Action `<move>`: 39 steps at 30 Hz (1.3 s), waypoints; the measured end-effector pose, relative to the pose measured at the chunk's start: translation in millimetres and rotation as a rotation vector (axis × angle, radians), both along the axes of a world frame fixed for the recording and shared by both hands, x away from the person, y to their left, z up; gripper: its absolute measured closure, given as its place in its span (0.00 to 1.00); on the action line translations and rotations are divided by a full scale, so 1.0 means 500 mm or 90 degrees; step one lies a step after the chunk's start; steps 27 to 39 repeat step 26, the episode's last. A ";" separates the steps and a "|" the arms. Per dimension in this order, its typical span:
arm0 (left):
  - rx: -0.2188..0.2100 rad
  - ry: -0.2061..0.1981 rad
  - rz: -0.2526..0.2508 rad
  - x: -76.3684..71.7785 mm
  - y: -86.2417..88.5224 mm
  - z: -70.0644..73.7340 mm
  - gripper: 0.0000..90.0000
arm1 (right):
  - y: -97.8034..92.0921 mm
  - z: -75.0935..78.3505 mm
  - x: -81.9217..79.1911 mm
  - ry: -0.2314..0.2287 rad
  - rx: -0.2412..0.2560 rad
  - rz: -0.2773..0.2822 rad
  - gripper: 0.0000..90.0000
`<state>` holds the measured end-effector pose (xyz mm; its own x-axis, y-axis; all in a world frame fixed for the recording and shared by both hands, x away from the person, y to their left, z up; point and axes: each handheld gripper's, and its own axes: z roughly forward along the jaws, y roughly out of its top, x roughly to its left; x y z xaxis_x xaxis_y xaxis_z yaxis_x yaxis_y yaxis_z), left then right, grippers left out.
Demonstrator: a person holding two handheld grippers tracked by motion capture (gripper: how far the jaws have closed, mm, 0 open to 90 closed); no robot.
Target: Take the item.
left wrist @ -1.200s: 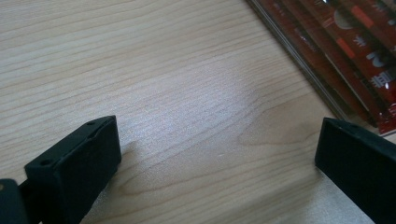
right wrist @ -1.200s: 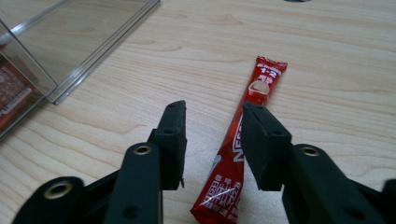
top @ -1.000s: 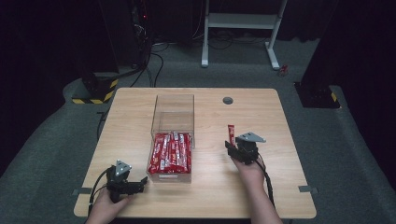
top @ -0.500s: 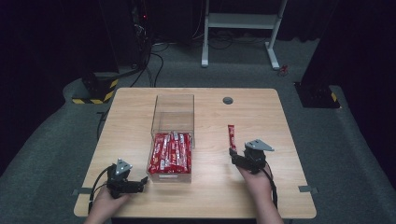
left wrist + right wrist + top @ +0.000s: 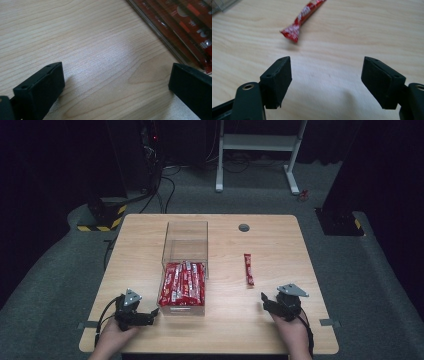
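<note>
A clear plastic box (image 5: 184,251) stands mid-table, its near half packed with several red snack bars (image 5: 183,283). One loose red bar (image 5: 248,269) (image 5: 303,13) lies flat on the wood to the right of the box. My right gripper (image 5: 263,297) (image 5: 325,75) rests near the front edge, below that bar and apart from it, jaws wide open and empty. My left gripper (image 5: 153,312) (image 5: 117,86) lies at the front left, open, just beside the box's near corner (image 5: 160,27).
The wooden table (image 5: 135,250) has a round cable grommet (image 5: 243,227) at the back. A white desk frame (image 5: 260,145) and cables stand on the dark floor beyond. Bare wood surrounds the loose bar.
My right gripper let go of the red bar and drew back toward the front edge; the bar now lies alone on the table. The left gripper stayed put.
</note>
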<state>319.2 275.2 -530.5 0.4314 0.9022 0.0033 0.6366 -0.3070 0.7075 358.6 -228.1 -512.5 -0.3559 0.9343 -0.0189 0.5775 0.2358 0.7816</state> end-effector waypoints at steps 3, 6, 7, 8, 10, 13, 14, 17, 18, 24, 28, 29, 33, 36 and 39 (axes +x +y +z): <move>0.000 0.000 0.000 0.000 0.000 0.000 0.01 | -0.012 -0.008 -0.017 0.013 -0.010 -0.005 0.27; 0.000 0.000 0.000 0.000 0.000 0.000 0.01 | -0.025 -0.020 -0.029 0.038 -0.026 -0.004 0.27; 0.000 0.000 0.000 0.000 0.000 0.000 0.01 | -0.032 -0.022 -0.031 0.051 -0.026 -0.007 0.25; -0.002 0.000 0.001 0.000 0.000 0.000 0.01 | -0.035 -0.022 -0.033 0.052 -0.025 -0.009 0.25; -0.002 0.000 0.001 0.000 -0.001 0.000 0.01 | -0.042 -0.022 -0.038 0.059 -0.018 -0.009 0.24; 0.000 0.001 0.000 0.000 0.000 0.000 0.01 | -0.045 -0.022 -0.045 0.063 -0.018 -0.001 0.21; -0.001 0.000 0.000 0.000 0.000 0.000 0.01 | -0.045 -0.023 -0.044 0.064 -0.021 0.003 0.20; -0.002 0.000 0.001 0.000 -0.001 0.000 0.01 | -0.040 -0.023 -0.040 0.067 -0.020 0.010 0.18; -0.003 -0.001 0.002 0.000 -0.001 0.000 0.01 | -0.039 -0.023 -0.038 0.065 -0.025 0.018 0.17; -0.003 -0.001 0.002 0.000 -0.001 -0.001 0.01 | -0.034 -0.023 -0.032 0.068 -0.024 0.020 0.16; -0.005 -0.001 0.003 0.000 -0.001 -0.001 0.01 | -0.032 -0.023 -0.030 0.069 -0.025 0.022 0.16; -0.005 -0.001 0.003 0.000 -0.001 -0.001 0.01 | -0.032 -0.023 -0.030 0.069 -0.025 0.022 0.16; -0.005 -0.001 0.003 0.000 -0.001 -0.001 0.01 | -0.032 -0.023 -0.030 0.069 -0.025 0.022 0.16; -0.005 -0.001 0.003 0.000 -0.001 -0.001 0.01 | -0.032 -0.023 -0.030 0.069 -0.025 0.022 0.16; -0.005 -0.001 0.003 0.000 -0.001 -0.001 0.01 | -0.032 -0.023 -0.030 0.069 -0.025 0.022 0.16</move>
